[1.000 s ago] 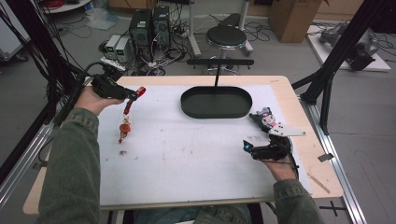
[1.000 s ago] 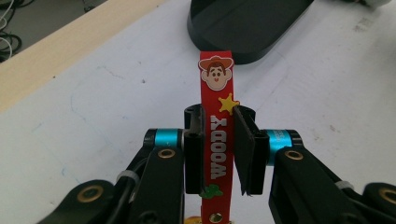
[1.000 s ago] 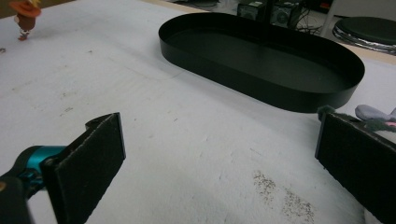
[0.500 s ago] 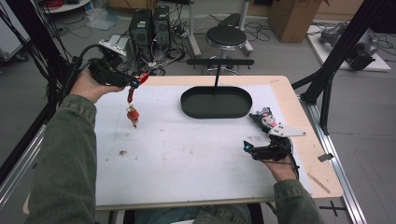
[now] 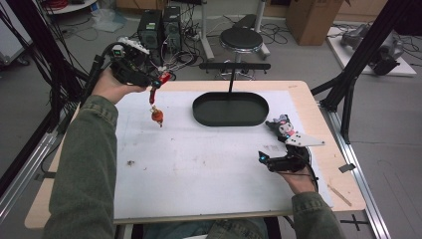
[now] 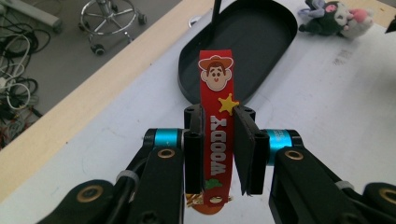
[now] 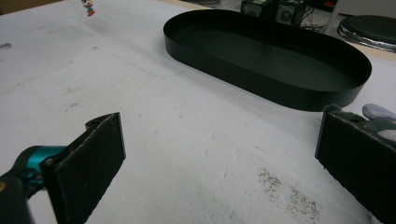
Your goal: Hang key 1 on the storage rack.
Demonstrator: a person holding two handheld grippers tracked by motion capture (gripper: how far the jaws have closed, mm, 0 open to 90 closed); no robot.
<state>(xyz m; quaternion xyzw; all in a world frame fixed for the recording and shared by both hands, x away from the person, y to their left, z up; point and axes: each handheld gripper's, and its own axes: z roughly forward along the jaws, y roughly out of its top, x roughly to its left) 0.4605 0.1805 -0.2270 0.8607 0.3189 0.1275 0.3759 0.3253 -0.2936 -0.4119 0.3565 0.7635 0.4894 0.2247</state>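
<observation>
1. Looking down from the high view, I see the left gripper point(image 5: 149, 84) held above the far left corner of the white-covered table point(image 5: 199, 164), its jaws closed on a red rubber strap with a cartoon cowboy on it point(image 5: 153, 93). The strap hangs down from the jaws, and a small orange charm point(image 5: 157, 115) dangles at its lower end, clear of the table. To its right sits a black oval metal tray point(image 5: 231, 109). The right gripper point(image 5: 266, 159) rests low at the near right, and a small black-and-white plush toy point(image 5: 282, 127) lies just beyond it.

2. In the left gripper view, the strap point(image 6: 218, 126) stands upright between the two black jaws, pinched by them. The cowboy face and a yellow star show above the pads, and the tray point(image 6: 275, 28) lies beyond it, with the plush toy point(image 6: 334, 16) at the far right.

3. In the right gripper view, the jaws stand wide apart with nothing between them, just over the table point(image 7: 163, 140). The tray point(image 7: 266, 60) lies ahead, and the plush toy point(image 7: 380, 114) peeks out beside the right-hand jaw.
</observation>
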